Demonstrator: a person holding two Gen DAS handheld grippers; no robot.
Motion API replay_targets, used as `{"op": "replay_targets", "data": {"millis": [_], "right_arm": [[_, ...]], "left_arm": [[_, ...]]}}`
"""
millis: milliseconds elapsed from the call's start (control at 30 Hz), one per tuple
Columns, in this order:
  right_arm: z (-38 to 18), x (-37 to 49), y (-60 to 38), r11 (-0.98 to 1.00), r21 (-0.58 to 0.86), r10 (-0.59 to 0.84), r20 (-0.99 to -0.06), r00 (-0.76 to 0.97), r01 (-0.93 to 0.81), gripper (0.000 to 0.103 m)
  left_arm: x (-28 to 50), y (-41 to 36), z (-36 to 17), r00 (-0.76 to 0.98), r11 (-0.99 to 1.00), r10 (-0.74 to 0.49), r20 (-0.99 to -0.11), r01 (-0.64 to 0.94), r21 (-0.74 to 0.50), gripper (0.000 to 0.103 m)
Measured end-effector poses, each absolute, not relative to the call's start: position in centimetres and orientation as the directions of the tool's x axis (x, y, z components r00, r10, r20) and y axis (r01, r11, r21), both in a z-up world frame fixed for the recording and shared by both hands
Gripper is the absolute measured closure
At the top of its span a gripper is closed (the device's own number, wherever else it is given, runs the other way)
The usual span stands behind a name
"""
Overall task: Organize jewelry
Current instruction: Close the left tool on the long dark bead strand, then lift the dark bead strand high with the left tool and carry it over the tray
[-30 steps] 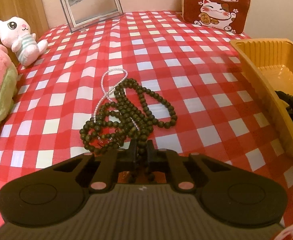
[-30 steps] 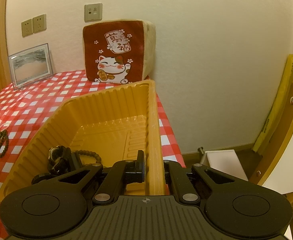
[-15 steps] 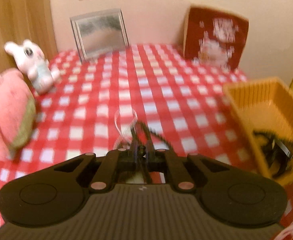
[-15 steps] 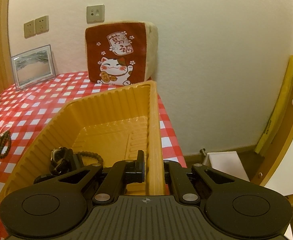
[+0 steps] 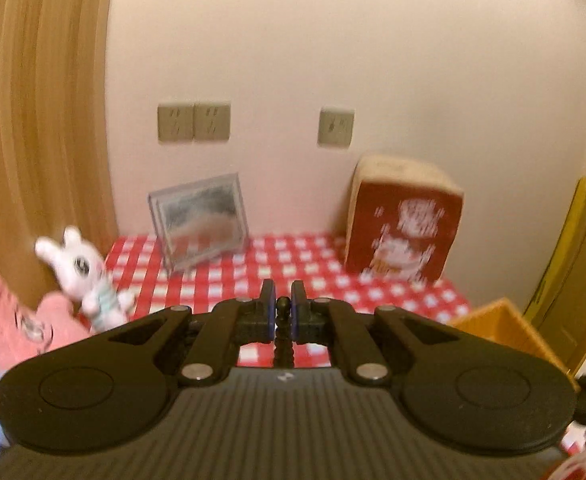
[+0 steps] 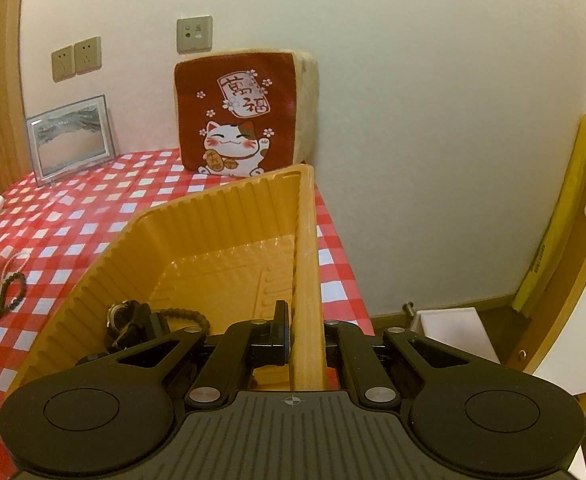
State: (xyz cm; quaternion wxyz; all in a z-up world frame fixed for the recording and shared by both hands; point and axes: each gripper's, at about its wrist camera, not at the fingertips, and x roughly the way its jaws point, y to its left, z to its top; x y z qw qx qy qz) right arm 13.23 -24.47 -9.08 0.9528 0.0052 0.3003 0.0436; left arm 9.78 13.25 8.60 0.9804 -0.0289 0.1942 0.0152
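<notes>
Left hand-held gripper point(image 5: 282, 307): lower centre of the left wrist view, clenched on a strand of dark beads point(image 5: 283, 334), which hangs down between the blue pads and drops out of sight behind the gripper body. The view is blurred!

Right hand-held gripper point(image 6: 301, 322): lower centre of the right wrist view, pinched tight on the right wall of the yellow tray point(image 6: 305, 248); one finger inside, one outside.

Tray: fills the middle of the right wrist view, sitting on the red-checked tabletop point(image 6: 93, 216); only its corner shows at the right edge of the left wrist view.

In the tray: a black watch point(image 6: 127, 322) and a bead bracelet point(image 6: 187, 315), lower left of the tray floor, touching each other.

Left on the tabletop: dark beads and a pearl string point(image 6: 13, 266) tangled at the left edge of the right wrist view, well apart from the tray.

Backdrop: cat cushion point(image 6: 241, 116) against the wall, picture frame point(image 6: 71, 136) to its left, plush bunny point(image 5: 87, 276) at the left.
</notes>
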Motion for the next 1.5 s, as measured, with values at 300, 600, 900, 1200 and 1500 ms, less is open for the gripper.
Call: {"op": "replay_targets", "data": {"millis": [300,600,900,1200,1500], "right_arm": [[-8.7,13.3,-24.1,0.996,0.033,0.091,-0.562,0.822,-0.087,0.098],[-8.5,13.2,-24.0,0.995,0.034,0.094,-0.558,0.824,-0.09,0.098],[-8.4,13.2,-24.0,0.995,0.034,0.094,-0.558,0.825,-0.09,0.098],[-8.3,13.2,-24.0,0.995,0.037,0.094,-0.559,0.824,-0.088,0.098],[-8.2,13.2,-24.0,0.995,0.035,0.098,-0.553,0.827,-0.094,0.098]], "left_arm": [[9.3,12.6,14.5,0.961,0.999,-0.027,-0.276,0.015,-0.046,0.097],[9.0,11.1,19.7,0.978,0.996,-0.094,-0.187,0.092,-0.019,0.097],[8.4,8.5,23.5,0.976,0.982,-0.189,-0.104,0.19,-0.001,0.097],[8.9,5.0,24.4,0.947,0.95,-0.313,-0.07,0.311,-0.036,0.097],[10.9,0.4,24.7,0.893,0.894,-0.445,-0.069,0.439,-0.085,0.097]]}}
